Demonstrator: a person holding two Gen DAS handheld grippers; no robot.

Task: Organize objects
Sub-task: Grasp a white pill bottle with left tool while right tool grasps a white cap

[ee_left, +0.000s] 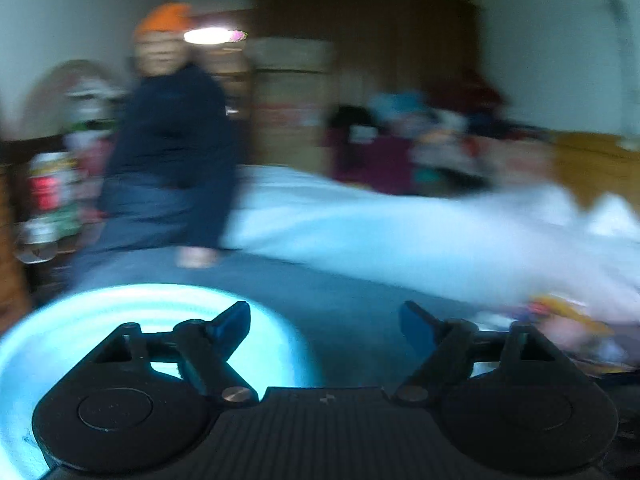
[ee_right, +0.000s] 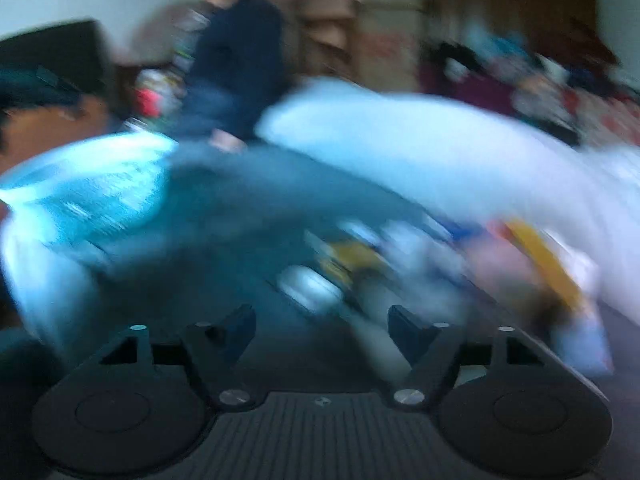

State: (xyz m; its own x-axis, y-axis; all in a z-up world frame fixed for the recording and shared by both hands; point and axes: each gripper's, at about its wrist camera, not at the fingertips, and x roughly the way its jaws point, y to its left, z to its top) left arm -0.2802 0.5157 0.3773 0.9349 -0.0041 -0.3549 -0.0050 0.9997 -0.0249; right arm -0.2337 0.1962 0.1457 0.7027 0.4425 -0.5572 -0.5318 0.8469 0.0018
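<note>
Bedroom clutter fills the far background of both blurred views: a brown wardrobe (ee_left: 360,40), piled clothes (ee_left: 420,140), and a person in a dark top and orange hat (ee_left: 168,120) at the far left. Nearer lies a grey-blue bed surface (ee_left: 340,312) with a white blanket (ee_left: 400,232) bunched along its far right.

The left gripper (ee_left: 324,322) is spread wide with nothing between its fingers; a pale round tub (ee_left: 100,312) sits just under its left finger. The right gripper (ee_right: 322,324) is likewise released and empty.

The objects to organize appear to be a small heap (ee_right: 400,256) just beyond the right gripper: something yellow, something pale, a pink patch. Motion blur hides their shapes, so they are judged light, perhaps flat packets; gripping an exposed edge seems safest. No writing or brand is readable.
</note>
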